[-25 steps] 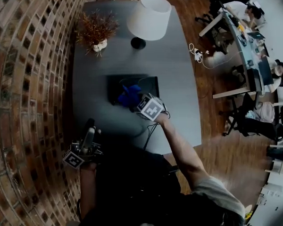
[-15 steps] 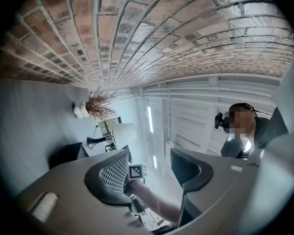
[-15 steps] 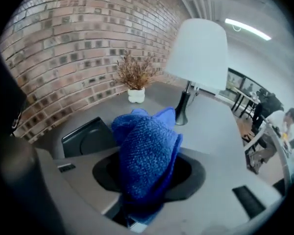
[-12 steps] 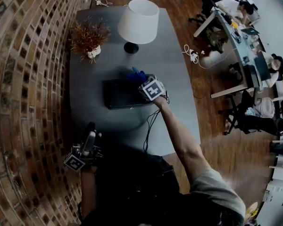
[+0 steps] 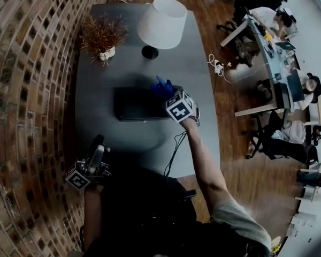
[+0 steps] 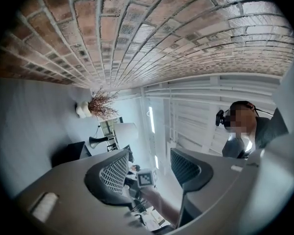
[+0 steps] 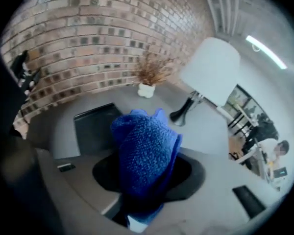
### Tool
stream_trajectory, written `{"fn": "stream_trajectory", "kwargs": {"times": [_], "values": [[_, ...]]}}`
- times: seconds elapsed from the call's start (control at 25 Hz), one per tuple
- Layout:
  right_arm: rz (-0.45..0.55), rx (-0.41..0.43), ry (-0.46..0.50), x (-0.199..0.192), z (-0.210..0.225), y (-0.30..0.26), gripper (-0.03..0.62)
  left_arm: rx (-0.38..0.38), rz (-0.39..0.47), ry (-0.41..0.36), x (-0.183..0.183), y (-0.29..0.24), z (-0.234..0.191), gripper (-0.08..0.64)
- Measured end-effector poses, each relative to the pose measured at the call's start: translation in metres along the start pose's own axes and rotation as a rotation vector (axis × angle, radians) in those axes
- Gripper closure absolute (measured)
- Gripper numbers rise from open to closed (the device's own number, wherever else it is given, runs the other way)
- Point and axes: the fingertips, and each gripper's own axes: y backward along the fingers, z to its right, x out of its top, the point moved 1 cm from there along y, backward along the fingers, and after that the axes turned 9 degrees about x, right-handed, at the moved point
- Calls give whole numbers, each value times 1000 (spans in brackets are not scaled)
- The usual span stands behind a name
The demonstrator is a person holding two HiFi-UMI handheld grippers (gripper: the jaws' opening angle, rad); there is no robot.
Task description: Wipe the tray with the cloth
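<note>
Right gripper (image 7: 146,180) holds blue cloth (image 7: 144,146) near tray (image 7: 94,125).

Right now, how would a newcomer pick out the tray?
Start at the grey table along the brick wall. Near its middle, below the lamp and potted plant in the head view, lies the tray. It is the only flat, dark rectangle there.

No text or number seems legible in any view
</note>
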Motion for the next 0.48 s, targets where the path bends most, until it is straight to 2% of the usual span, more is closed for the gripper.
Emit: {"fn": "stream_trajectory", "kwargs": {"times": [0.04,0.08,0.16,0.24,0.36,0.44,0.48], "values": [[12,-43,-5,4,21,-4,419,-5,-3,-2,-2,-2,2,307],[2,-52,-8,2,33,-12,419,-4,-9,-5,-4,-3,3,307],[-67,-15,22,-17,35,-30,419,0,-24,-13,-8,-3,4,307],[-127,0,105,-37,22,-37,417,6,-35,-24,-9,-5,6,307],[-156,-26,245,-50,-10,-20,417,53,-68,-46,-12,-2,-6,307],[-186,7,294,-63,-42,-6,419,105,-91,-55,-16,-1,-19,307],[-207,51,299,-72,-61,1,420,131,-101,-60,-18,-1,-26,307]]}}
